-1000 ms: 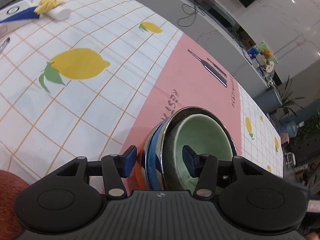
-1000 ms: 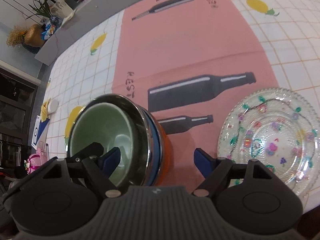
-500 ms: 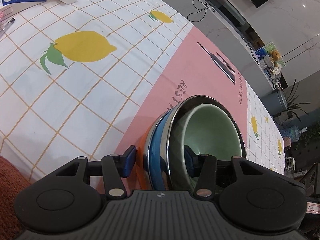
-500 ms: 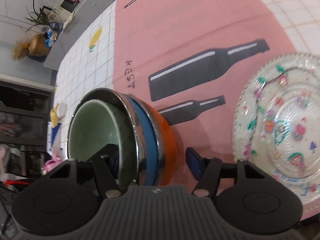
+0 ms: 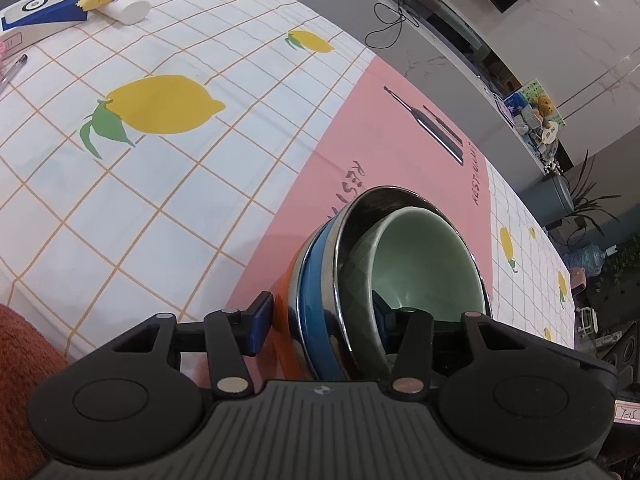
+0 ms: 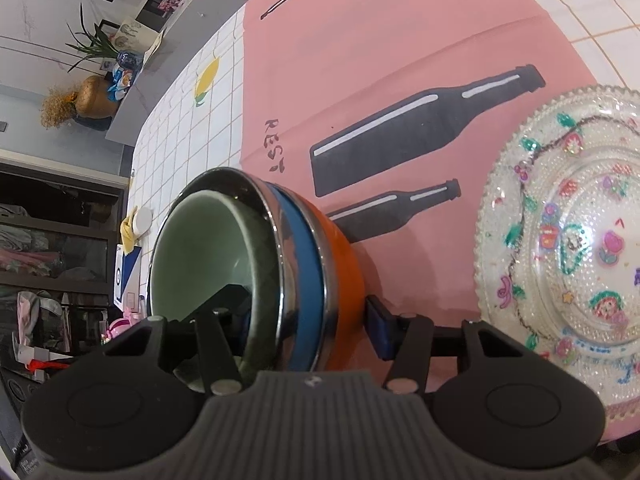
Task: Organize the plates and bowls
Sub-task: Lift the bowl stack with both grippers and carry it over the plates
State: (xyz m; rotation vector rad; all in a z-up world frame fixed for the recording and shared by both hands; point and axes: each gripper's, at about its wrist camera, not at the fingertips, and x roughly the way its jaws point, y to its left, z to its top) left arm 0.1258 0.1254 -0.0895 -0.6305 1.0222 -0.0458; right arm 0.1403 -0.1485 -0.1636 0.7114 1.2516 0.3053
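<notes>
A lemon-print tablecloth (image 5: 168, 184) with a pink mat (image 6: 400, 60) covers the table. Four bowls (image 5: 400, 272) are already nested on the mat, pinched by the left gripper (image 5: 320, 320); the right gripper (image 6: 308, 320) is closing across their rim. The glass plates (image 6: 560, 232) are stacked alongside; placement remains.

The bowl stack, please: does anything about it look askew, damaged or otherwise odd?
Mildly, yes: in the bowl stack, the green bowl sits off-centre inside the steel bowl, leaving a crescent gap on one side. Nothing looks spilled or broken.
</notes>
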